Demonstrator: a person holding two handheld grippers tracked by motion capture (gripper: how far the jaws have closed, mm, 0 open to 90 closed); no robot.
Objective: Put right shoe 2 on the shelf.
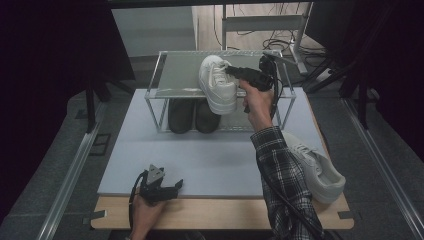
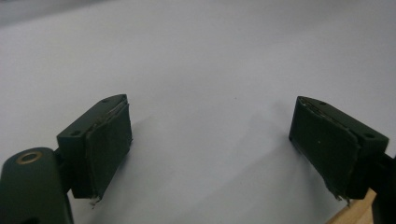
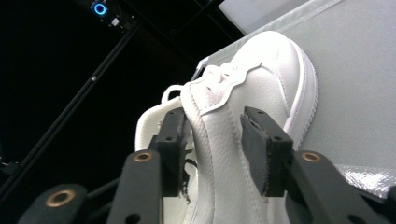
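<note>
Dark surroundings frame a pale surface [image 1: 200, 160] laid over a wooden base, with cables on the floor beyond. Toward the far edge stands a two-level wire shoe rack [image 1: 155, 95]; its lower level holds a pair of dark shoes [image 1: 192, 116].

On the rack's top shelf lies a white sneaker [image 1: 217, 82], long axis running front to back, toe away from the person. Its heel overhangs the shelf's near edge. A second white sneaker [image 1: 316, 167] rests at the right near corner of the surface, beside the plaid sleeve [image 1: 285, 175].

The right claw [image 3: 212, 149] reaches over the shelf from the right. Its jaws straddle the side wall of the shoe near the collar, one inside the opening and one outside. The jaws stand half spread; the outer pad shows a gap, so the grip reads as released.

The left claw [image 2: 210, 140] rests low at the near left edge, jaws spread wide, empty.

Judgement: the right hand is nearer. Withdrawal must run back along the claw's own line, clear of the collar.
</note>
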